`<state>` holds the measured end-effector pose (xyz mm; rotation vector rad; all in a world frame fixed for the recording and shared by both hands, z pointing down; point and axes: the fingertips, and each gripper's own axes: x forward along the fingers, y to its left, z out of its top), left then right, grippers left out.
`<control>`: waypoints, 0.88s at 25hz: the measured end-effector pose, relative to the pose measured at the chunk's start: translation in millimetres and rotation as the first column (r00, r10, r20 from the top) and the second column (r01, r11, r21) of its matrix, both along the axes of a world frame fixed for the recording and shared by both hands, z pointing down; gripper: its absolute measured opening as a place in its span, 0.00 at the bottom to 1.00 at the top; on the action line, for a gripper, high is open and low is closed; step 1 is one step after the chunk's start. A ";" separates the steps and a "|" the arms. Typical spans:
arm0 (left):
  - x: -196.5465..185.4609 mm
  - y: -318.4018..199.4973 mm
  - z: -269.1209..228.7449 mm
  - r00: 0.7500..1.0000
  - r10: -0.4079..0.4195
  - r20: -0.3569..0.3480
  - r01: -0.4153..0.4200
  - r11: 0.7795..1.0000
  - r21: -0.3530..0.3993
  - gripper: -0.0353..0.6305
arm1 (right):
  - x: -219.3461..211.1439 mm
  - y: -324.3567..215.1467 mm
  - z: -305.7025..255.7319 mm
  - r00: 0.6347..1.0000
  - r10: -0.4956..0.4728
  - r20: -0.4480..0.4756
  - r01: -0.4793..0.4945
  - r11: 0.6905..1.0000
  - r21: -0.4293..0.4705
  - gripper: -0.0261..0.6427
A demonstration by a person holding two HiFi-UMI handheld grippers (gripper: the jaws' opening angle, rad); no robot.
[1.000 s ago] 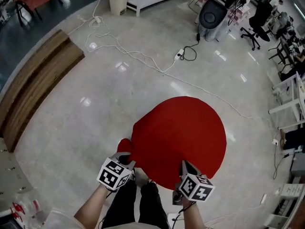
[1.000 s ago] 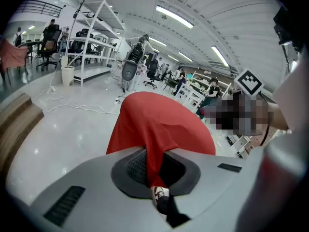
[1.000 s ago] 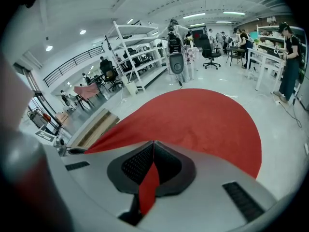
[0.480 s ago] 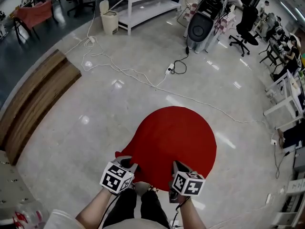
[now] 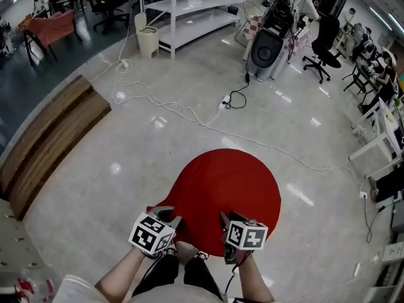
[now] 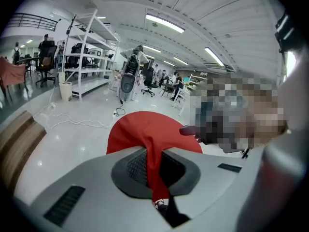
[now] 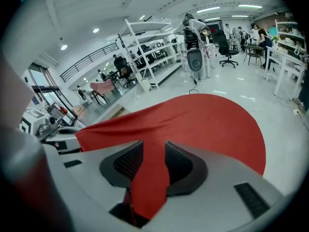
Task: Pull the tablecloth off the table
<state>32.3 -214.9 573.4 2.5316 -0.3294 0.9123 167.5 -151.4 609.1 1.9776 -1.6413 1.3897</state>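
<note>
Beside white shelves (image 5: 196, 25), pale bin (image 5: 146, 41), contents unclear

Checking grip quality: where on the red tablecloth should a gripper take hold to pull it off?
The near hem of the tablecloth, from the person's side: the top lies flat, but the hem gathers into a fold, as between the shut jaws of the left gripper.
</note>
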 end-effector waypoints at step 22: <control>20.3 -15.7 -35.9 0.999 -0.036 0.006 0.036 0.996 0.076 0.08 | -30.7 -74.0 38.7 0.560 -0.813 -0.164 0.820 0.572 -0.036 0.53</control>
